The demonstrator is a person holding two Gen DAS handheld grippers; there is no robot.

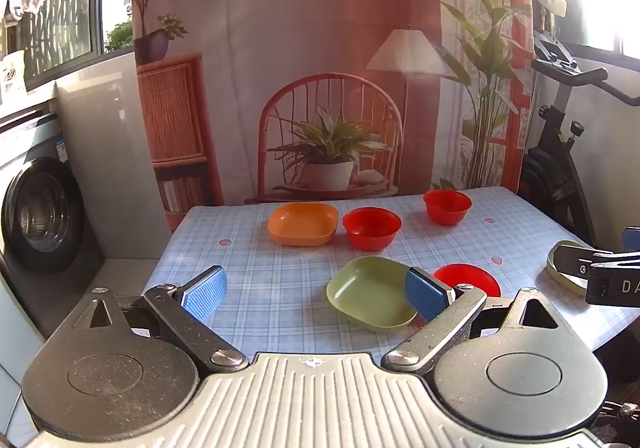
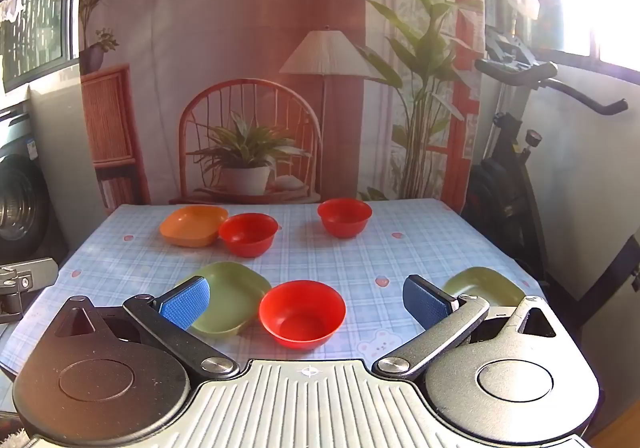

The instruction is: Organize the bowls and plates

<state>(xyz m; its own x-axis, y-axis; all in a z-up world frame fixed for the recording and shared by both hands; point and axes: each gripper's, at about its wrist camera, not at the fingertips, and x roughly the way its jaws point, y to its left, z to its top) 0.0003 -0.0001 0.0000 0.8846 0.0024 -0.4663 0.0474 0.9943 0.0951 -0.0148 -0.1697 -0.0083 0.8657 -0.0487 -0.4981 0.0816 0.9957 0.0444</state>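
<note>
Both grippers hover low over the near edge of the table (image 2: 420, 232), which wears a pale blue checked cloth. The left gripper (image 1: 316, 288) is spread wide with nothing between its blue pads (image 1: 204, 294), and the right gripper (image 2: 306, 302) is just as wide apart and empty.

Six dishes lie scattered on the cloth. At the far side an orange square plate (image 2: 194, 226) sits touching, or very nearly touching, a red bowl (image 2: 248, 234), while a second red bowl (image 2: 344, 216) stands apart to the right of them. Nearer, a green square plate (image 2: 236, 294) lies just beside a third red bowl (image 2: 302, 314), which rests upright straight ahead of the right gripper, between its fingers in that view. Another green plate (image 2: 484, 286) lies near the table's right edge, partly hidden behind the right gripper's finger.

From the left wrist view, the nearer green plate (image 1: 370, 294) sits ahead and to the right, its edge behind that gripper's right pad. Behind the table hangs a printed backdrop (image 2: 248, 47) of a chair and plants, with an exercise bike (image 2: 516, 151) to the right.
</note>
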